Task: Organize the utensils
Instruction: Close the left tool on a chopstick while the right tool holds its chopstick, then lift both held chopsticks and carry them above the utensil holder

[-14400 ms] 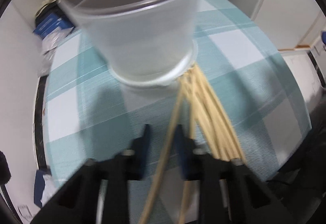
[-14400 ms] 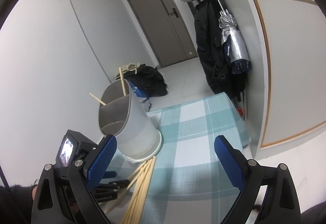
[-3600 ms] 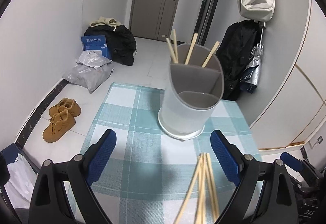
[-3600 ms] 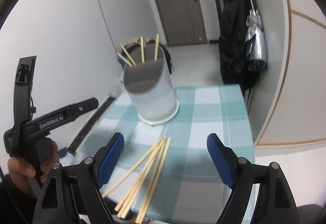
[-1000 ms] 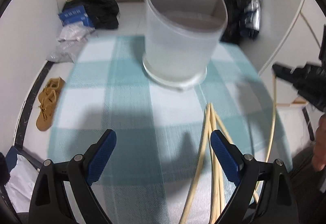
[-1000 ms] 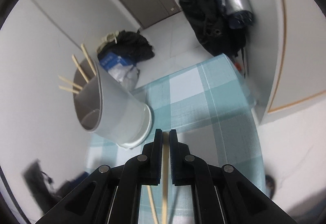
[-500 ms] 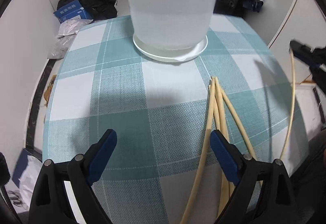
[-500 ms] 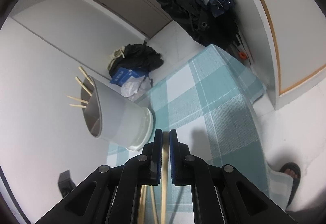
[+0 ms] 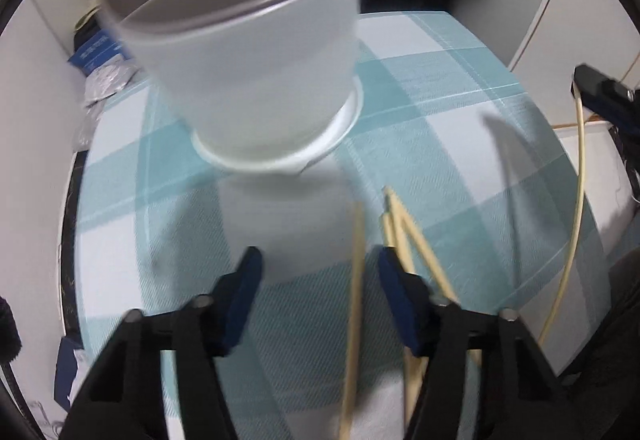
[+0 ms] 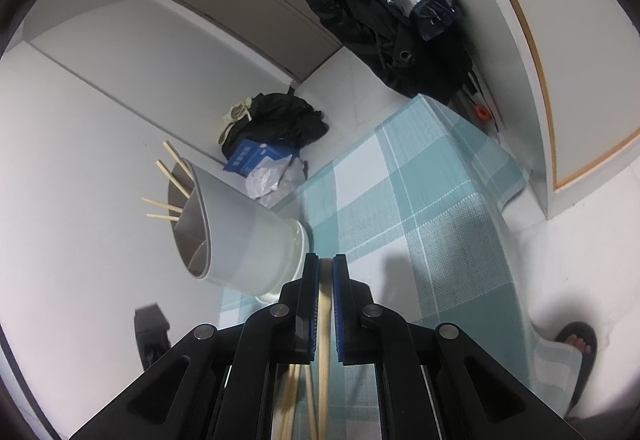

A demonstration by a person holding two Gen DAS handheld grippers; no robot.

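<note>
My right gripper point(image 10: 326, 270) pinches one chopstick point(image 10: 323, 324) at bottom centre, while my left gripper point(image 9: 318, 272) straddles another chopstick point(image 9: 355, 280), half open, below the holder point(image 9: 248, 52).

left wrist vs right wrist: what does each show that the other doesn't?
Left wrist only: the open left gripper straddling a loose chopstick on the cloth, more sticks beside it, and the right gripper from outside with its chopstick hanging free below.

Right wrist only: four stick ends in the holder, door, sandalled foot.

Both: holder, checked cloth, and the chopstick clamped in the right gripper.
</note>
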